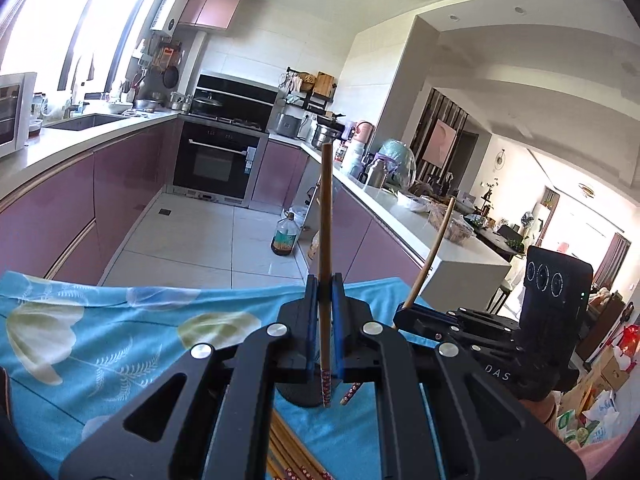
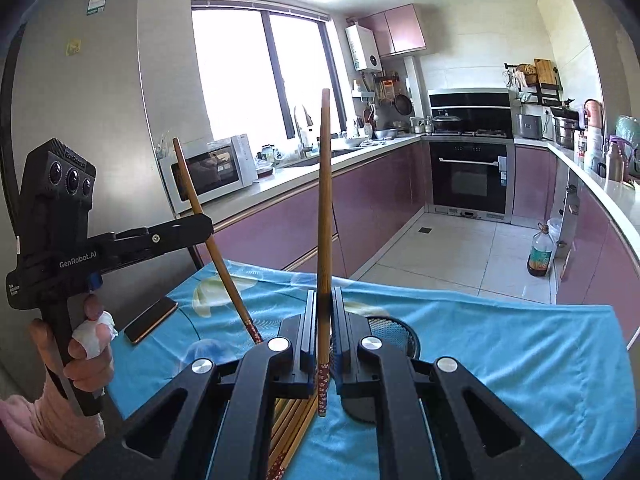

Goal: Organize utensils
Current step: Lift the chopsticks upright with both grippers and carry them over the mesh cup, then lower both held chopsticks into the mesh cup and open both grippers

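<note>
Flanking the mesh holder (image 2: 394,334): loose chopsticks (image 2: 290,420), phone (image 2: 151,319).

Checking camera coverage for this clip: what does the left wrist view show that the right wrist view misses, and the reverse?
Only the left wrist view shows the dining area beyond the counter and the right gripper from the side, shut on its chopstick.

Only the right wrist view shows the fridge, the phone on the cloth, the mesh holder and the hand holding the left gripper.

Both show the blue cloth, the oven, loose chopsticks on the cloth, and one chopstick clamped upright in each view's own fingers.
</note>
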A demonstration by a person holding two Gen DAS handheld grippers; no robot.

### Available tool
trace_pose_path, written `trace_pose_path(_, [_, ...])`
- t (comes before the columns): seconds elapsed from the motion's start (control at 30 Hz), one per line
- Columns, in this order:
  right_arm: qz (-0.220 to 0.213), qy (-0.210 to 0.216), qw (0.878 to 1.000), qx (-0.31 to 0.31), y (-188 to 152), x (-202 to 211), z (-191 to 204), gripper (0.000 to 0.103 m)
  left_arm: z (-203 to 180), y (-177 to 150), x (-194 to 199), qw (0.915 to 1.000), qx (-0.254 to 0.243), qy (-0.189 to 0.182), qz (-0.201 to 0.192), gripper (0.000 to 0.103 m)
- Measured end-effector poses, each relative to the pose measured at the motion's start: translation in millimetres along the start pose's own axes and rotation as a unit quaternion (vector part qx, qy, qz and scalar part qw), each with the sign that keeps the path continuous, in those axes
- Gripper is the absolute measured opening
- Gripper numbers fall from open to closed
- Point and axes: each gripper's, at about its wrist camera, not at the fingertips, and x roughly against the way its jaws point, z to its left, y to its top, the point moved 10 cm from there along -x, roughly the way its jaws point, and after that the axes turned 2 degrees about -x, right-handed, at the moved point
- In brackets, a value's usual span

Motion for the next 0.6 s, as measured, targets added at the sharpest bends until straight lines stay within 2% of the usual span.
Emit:
trace_pose_path(0.17, [-0.025,-0.011,1.000,-0.003,23.1,0.3,-12.5,0.006,-11.7,23.9,-19.9,0.9998,-0.015,0.004,-0.014,0.007])
trace_pose_path(0.3, [-0.021,-0.023,0.999,-0.008,26.7,-11.4,-28.5,0.006,-19.4,23.9,-42.8,0.9996,-0.027,0.007,0.007,0.007])
trace_pose_path(0.4, [0.000,-0.027,1.000,-0.010,18.5,-26.4,-35.8,0.006,-21.7,13.4,-63.2,0.9987,-0.036,0.016,0.034,0.007])
trace_pose_path(0.6, [0.061,-0.031,0.998,-0.013,-12.5,-57.0,-45.1,0.006,-17.0,-27.9,-99.5,0.9941,-0.053,0.028,0.091,0.007])
